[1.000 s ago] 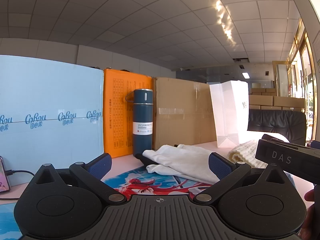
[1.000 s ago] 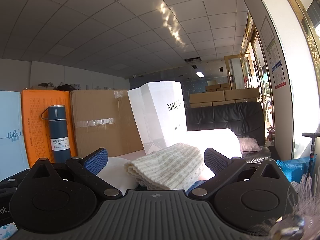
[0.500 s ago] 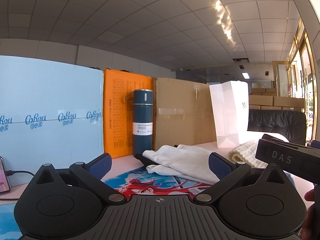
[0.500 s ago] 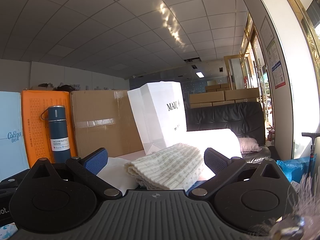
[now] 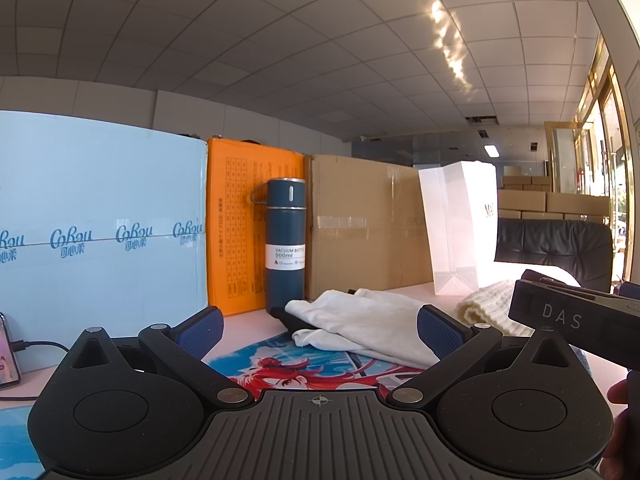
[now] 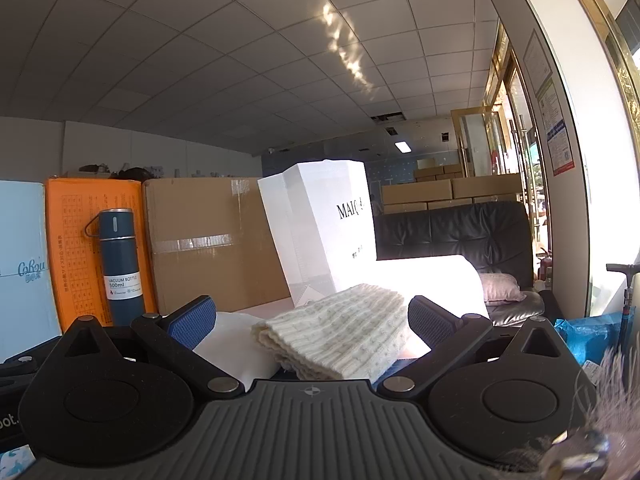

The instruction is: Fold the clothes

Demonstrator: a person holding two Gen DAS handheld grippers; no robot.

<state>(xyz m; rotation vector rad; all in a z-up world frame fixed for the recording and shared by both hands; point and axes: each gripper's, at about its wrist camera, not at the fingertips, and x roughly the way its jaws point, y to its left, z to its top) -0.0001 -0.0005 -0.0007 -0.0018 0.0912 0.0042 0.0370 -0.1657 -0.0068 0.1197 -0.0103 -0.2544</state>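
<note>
Left gripper (image 5: 320, 330): jaws spread wide, holding nothing; blue ribbed pads (image 5: 200, 330) at 9 and 3 o'clock of its view, low over the worktop (image 5: 248, 322).

Right gripper (image 6: 312, 320): jaws spread wide, holding nothing. Its dark body, lettered "DAS", also shows at 3 o'clock in the left view.

White garment (image 5: 360, 326): crumpled, lying on the worktop between the left pads, toward the 3 o'clock pad. Partly over a black item (image 5: 286, 319), kind unclear, and over the printed mat (image 5: 304, 368).

Cream knit garment (image 6: 336, 338): folded in layers, lying on the worktop between the right pads, just beside the white garment, which lies at its 9 o'clock in the right view.

Printed mat: blue and red picture, flat on the worktop under the white garment's near edge.

Flask (image 5: 285, 244): dark blue, upright, label "VACUUM BOTTLE 500ml", loop on the cap; stands at 11 o'clock of the white garment, in front of the orange box (image 5: 236, 232).

Boxes along the far edge, 9 to 3 o'clock in the left view: pale blue box (image 5: 100, 216), orange box, brown cardboard box (image 5: 364, 220) with clear tape.

White paper bag (image 6: 320, 232): upright, lettered "MAIQ", at 12 o'clock behind the knit garment.

Phone (image 5: 6, 356): at far 9 o'clock, screen lit, cable (image 5: 40, 345) attached.

Black sofa (image 6: 452, 236): beyond the worktop, at 2 o'clock in the right view.
</note>
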